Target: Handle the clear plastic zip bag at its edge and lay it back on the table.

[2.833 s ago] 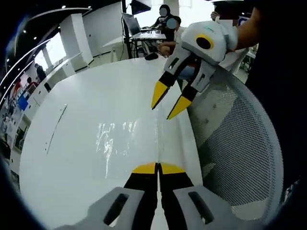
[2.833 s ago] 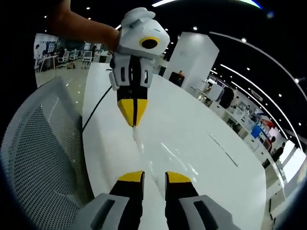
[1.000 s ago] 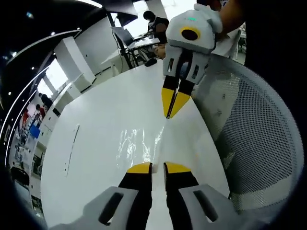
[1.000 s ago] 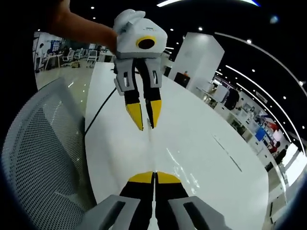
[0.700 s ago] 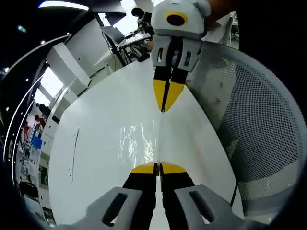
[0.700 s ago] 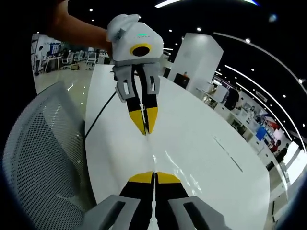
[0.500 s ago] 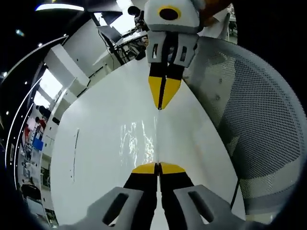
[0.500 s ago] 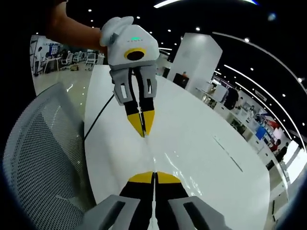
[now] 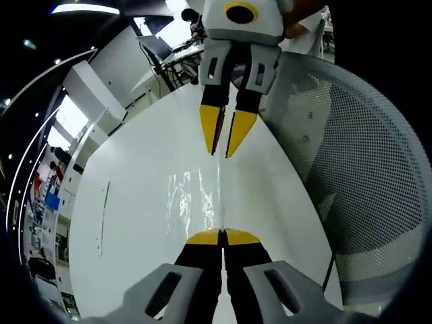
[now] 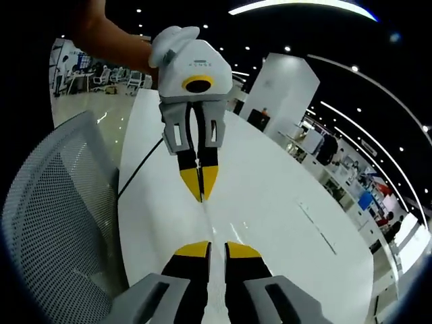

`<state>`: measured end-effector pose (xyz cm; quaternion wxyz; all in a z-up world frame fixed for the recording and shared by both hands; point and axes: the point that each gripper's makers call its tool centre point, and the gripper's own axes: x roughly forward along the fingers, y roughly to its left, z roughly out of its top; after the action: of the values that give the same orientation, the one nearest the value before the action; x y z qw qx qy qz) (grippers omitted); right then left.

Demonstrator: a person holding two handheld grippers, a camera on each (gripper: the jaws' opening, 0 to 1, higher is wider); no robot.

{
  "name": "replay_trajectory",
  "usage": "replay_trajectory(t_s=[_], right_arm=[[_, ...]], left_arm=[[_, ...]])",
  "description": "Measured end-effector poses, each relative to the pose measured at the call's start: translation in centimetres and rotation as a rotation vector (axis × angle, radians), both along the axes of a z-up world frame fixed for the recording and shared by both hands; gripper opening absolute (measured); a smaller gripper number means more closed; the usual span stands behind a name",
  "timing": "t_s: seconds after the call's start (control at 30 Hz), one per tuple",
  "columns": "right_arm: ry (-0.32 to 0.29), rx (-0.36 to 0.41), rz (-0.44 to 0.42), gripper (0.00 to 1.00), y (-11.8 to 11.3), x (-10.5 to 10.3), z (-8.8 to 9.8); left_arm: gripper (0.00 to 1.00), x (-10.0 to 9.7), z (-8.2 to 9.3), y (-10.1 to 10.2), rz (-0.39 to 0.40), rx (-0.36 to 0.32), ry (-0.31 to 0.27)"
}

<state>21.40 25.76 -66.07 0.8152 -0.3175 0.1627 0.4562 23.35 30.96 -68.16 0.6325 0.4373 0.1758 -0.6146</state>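
White tabletop (image 9: 135, 223) occupies the centre of both views, set in a large open office with ceiling lights, white columns and desks in the background. In the left gripper view the clear plastic zip bag (image 9: 196, 199) lies flat on the table as a patch of glossy wrinkled reflections just ahead of the left gripper (image 9: 222, 237), with one straight edge running from that gripper's tips toward the right gripper (image 9: 223, 138). The yellow tips of the left gripper are pressed together on the near end of that edge, so it is clamped on the bag. The right gripper enters this view from the top, held by a hand, with its yellow tips parted by a narrow gap and the bag edge line passing between them; contact with the film cannot be determined. In the right gripper view the right gripper (image 10: 217, 250) shows the same narrow gap between its tips, and the left gripper (image 10: 200, 182) hangs opposite with tips closed, held by a hand (image 10: 121, 44) and forearm. A thin seam of the bag (image 10: 206, 216) runs between the two grippers along the table. A white mesh chair back (image 9: 344, 175) stands just beside the table edge, also visible in the right gripper view (image 10: 54, 209).
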Motion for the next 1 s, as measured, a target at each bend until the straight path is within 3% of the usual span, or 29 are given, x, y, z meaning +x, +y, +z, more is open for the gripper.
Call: replay_trajectory(t_s=[1.0], right_arm=[[0.011,-0.003,0.082,0.07,2.9,0.1,-0.3]], left_arm=[[0.00,-0.9,0.9,-0.5,0.000,-0.006,0.012]])
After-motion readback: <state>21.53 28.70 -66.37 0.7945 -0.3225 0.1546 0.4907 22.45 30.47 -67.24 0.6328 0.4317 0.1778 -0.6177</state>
